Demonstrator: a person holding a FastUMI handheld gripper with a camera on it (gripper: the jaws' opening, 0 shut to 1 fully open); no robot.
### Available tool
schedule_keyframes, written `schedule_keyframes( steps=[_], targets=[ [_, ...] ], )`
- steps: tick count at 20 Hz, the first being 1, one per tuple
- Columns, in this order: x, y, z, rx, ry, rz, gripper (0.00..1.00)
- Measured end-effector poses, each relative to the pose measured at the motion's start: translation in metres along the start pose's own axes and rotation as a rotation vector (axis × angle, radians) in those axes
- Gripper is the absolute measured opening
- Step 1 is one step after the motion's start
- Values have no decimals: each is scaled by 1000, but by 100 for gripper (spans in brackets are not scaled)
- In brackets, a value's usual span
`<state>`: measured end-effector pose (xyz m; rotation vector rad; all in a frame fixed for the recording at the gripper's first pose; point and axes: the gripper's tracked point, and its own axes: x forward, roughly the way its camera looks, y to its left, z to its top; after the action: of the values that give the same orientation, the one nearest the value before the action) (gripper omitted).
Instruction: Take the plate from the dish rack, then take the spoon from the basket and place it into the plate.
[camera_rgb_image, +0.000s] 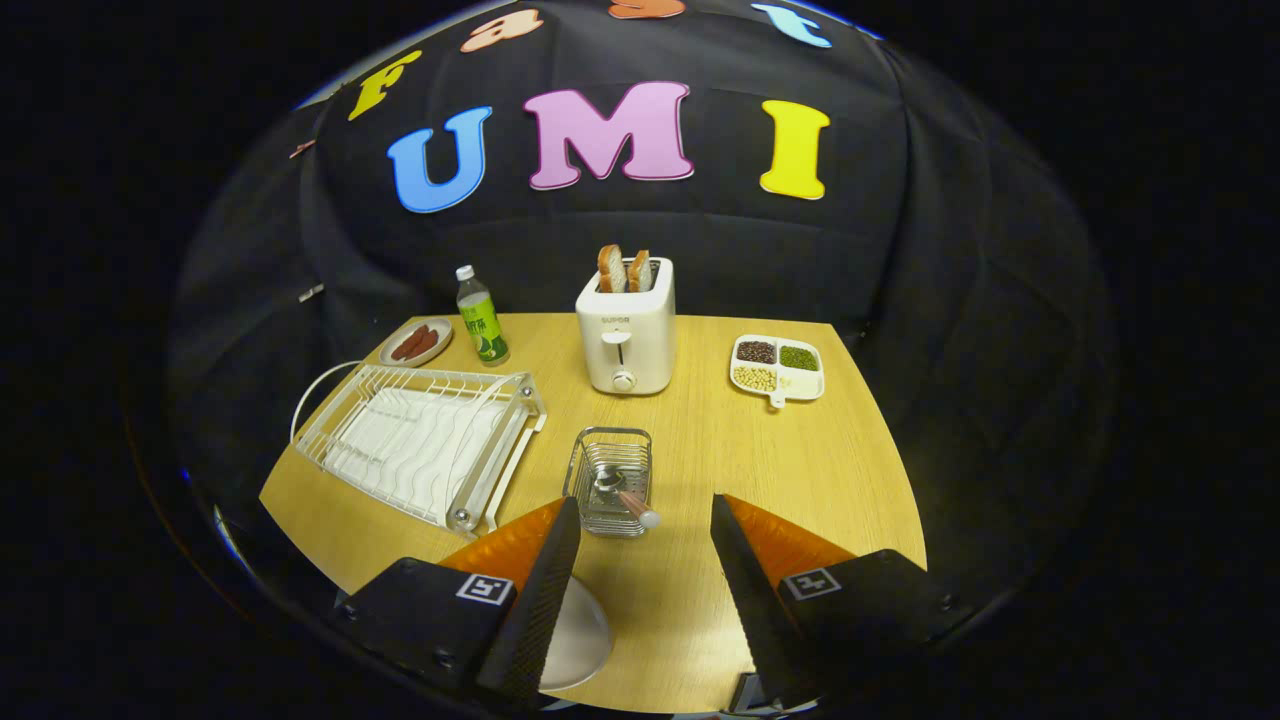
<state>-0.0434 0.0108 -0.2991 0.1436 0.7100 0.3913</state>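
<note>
Steel-wire basket (608, 482) at frame centre holds the spoon (622, 492), handle leaning out toward the hand-held gripper (640, 575), whose fingers stand wide and empty. Plate (575, 640) lies at lower left, behind one finger. Gripping the slim handle off-centre could tip the light basket.

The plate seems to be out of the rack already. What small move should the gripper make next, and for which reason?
Probably ease forward and down toward the small wire basket. The white plate lies on the wooden table by the fingers, the white dish rack stands empty, the spoon remains in the basket, and the gripper is open, holding nothing.
</note>
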Motion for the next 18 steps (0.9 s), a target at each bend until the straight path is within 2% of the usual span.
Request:
schedule_keyframes(
  steps=[4,9,12,14,15,18],
  targets=[
    [28,1,-22,-59,93,13,74],
    [57,1,-27,-16,144,-2,35],
    [62,11,-30,-12,159,6,27],
    [59,28,-29,10,153,64,23],
    [59,27,-30,9,157,61,15],
    [54,22,-23,34,146,38,12]
  ],
)
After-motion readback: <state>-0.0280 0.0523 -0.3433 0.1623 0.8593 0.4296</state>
